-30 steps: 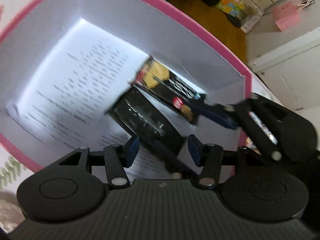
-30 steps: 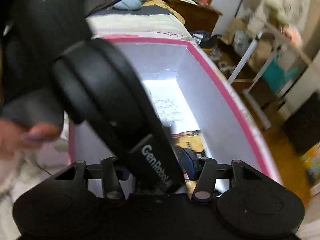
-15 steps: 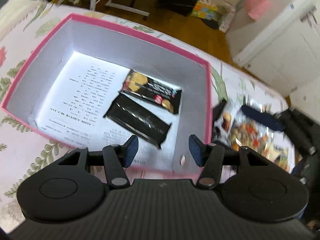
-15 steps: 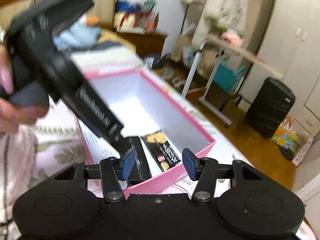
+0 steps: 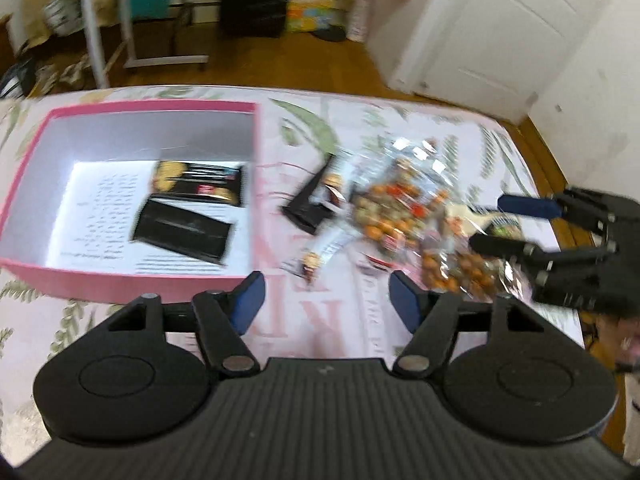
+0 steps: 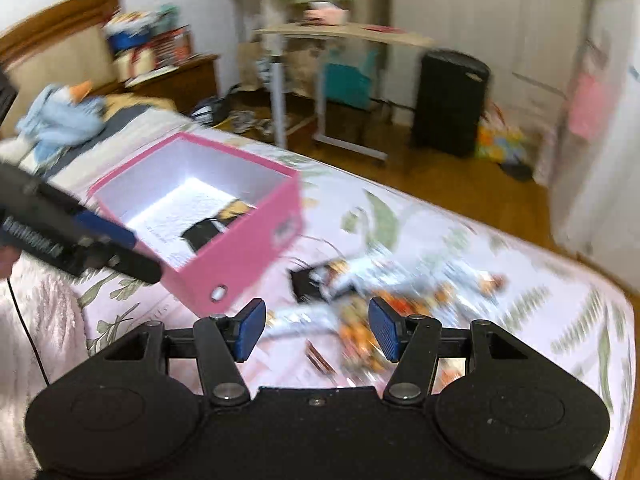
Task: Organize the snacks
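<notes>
A pink box stands open on the bed. Inside lie a gold-and-black biscuit packet and a plain black packet. To its right a loose pile of snack bags is spread on the cover, with a black packet at its near-left edge. My left gripper hovers above the box's front right corner, its jaws opening with nothing between them. My right gripper hangs over the pile, open and empty.
The bed has a floral pink cover; its far edge drops to a wood floor. Beyond stand a rolling table, a black case and white doors. Part of a hand shows at the right.
Both grippers have pulled up and back out of the box toward the pile. The two packets stay lying in the box. The left jaws stand wider.
</notes>
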{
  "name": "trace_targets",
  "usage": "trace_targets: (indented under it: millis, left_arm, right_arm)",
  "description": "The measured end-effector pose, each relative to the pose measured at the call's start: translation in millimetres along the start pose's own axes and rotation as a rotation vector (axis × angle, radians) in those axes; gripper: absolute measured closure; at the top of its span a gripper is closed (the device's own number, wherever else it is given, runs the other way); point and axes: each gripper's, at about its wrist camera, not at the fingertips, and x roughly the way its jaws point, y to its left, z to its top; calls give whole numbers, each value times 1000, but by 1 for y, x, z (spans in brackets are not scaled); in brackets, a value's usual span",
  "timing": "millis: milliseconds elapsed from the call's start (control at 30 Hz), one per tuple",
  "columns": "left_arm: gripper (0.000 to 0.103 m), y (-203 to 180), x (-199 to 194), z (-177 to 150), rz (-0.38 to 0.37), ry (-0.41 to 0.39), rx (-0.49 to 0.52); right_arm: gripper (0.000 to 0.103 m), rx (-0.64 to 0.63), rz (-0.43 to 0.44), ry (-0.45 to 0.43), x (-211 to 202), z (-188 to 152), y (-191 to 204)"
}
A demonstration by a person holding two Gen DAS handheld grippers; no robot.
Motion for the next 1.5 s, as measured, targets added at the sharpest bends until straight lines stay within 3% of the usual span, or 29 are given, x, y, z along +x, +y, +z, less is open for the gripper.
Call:
trace_targets:
  millis: [233,400,533,700,833,1000,1067,1100,1233,1333,1500]
  left_arm:
    - [32,-48,37,11,-107,36,16]
    - [33,-73,92,3,-181,93,-14]
    - [33,-83,137,-8,-180,130,-28]
    - [34,-73,175,-20,-136,115,-46]
    - [34,-64,193,-26,-179,108,-95]
    - [28,-70,200,-31,-193,60,-38]
    - [28,-72,201,-31,-261,81,-22]
    - [27,-72,203,-31,-300,106,-32]
    - [27,-75,205,-30,-292,121,-66]
    - [27,-78,205,-32,-296,120,-73]
    - [29,-88,202,-37,-290,137,-24]
  right_arm:
    - [35,201,-89,32,-7,-35,-70]
    - [33,351,-167,72,0,-66,-107]
    - [33,478,-127,95,10,-86,-126]
    - [33,518,-83,104,15,-100,-124]
    - [32,535,-147,89,16,-111,-125]
    - [32,589,-74,90,24,-124,-131]
    - [33,576,-65,90,27,-125,-129]
    - [39,572,-64,93,28,-124,-128]
    - [56,542,-57,82,28,-120,-125]
    - [63,518,-69,84,28,-118,-120]
    - [68,437,-132,125,28,-117,-106]
